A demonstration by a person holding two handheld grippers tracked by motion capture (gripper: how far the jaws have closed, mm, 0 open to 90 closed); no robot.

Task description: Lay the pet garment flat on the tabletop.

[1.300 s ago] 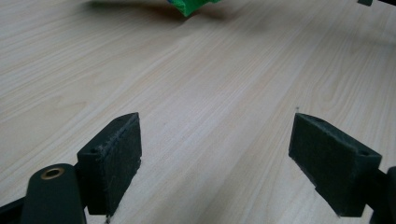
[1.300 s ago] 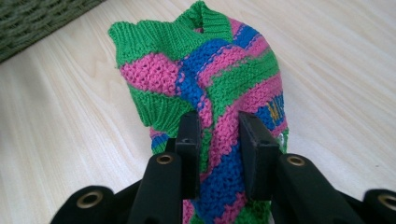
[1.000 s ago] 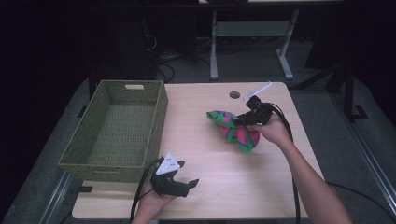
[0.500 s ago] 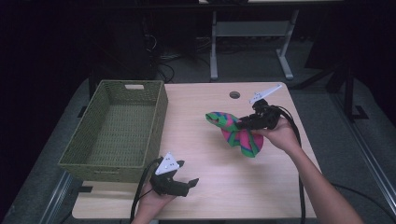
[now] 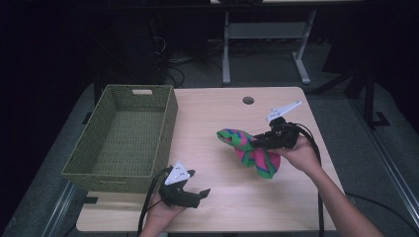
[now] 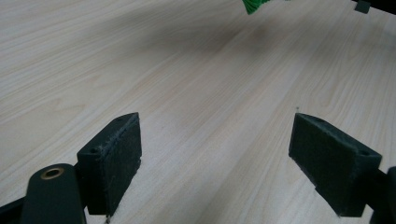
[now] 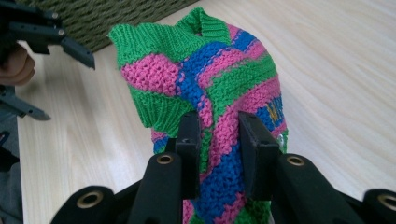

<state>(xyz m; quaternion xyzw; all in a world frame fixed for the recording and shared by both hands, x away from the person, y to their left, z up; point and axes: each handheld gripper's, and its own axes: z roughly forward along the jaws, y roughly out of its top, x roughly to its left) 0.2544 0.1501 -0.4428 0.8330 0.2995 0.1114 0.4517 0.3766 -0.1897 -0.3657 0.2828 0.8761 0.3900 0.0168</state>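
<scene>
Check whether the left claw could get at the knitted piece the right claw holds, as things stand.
Probably yes. The left claw sits open near the table's front edge, with bare tabletop between it and the knitted piece clamped in the right claw.

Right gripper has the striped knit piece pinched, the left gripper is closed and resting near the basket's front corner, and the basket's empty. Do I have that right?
Not quite: the left gripper is open, not closed. The left gripper view shows its jaws spread wide over bare table. The rest stands: the right gripper pinches the striped knit piece, and the basket is empty.
</scene>
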